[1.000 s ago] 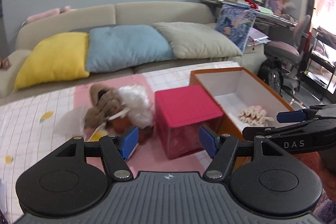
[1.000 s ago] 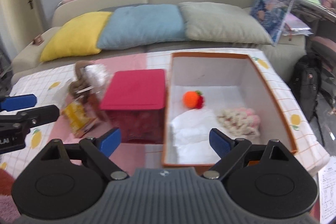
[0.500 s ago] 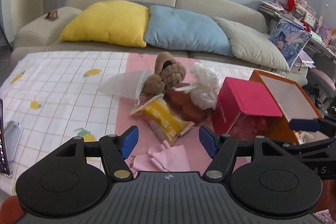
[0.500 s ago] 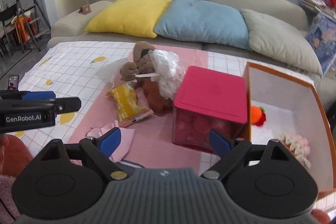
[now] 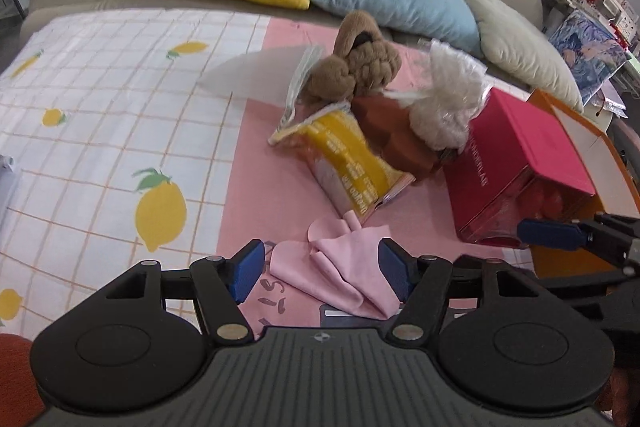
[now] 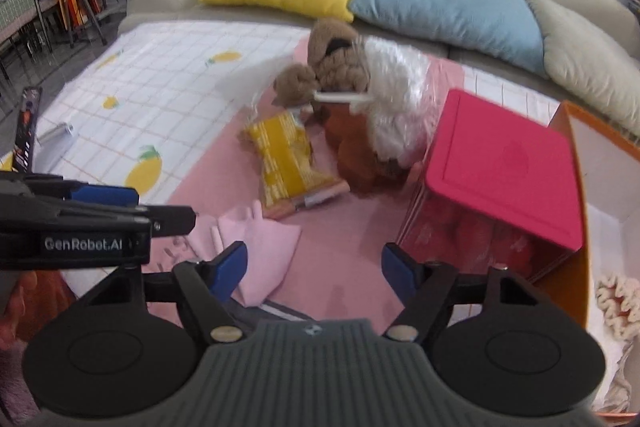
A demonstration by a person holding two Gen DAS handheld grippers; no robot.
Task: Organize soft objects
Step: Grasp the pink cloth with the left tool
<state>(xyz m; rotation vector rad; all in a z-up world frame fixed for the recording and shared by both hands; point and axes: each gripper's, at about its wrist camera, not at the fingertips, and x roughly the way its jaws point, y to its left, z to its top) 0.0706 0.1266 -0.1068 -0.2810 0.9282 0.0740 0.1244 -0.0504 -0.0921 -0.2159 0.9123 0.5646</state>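
The left claw hangs low over the worktop with its blue pads apart on either side of the crumpled pink cloth, which lies loose on the pink stretch of the cover at six o'clock in the left wrist view; the pads do not press on it, so the cloth is framed rather than held, a pose that fits lining up a pinch on the nearest soft thing. The right claw is also empty: its jaws have just been closing, yet they stand apart over bare pink cover, with the cloth's edge beside the left pad at about eight o'clock. Up at twelve o'clock sits the waiting pile: a brown plush toy, a white fluffy bundle in clear wrap, a rust-brown soft piece under it, and a yellow packet leaning against them. A red-lidded box stands at two o'clock, touching or nearly touching the orange bin. The bin seems to be the collecting place, since a cream knitted item already rests inside, though blur makes its exact nature hard to tell.
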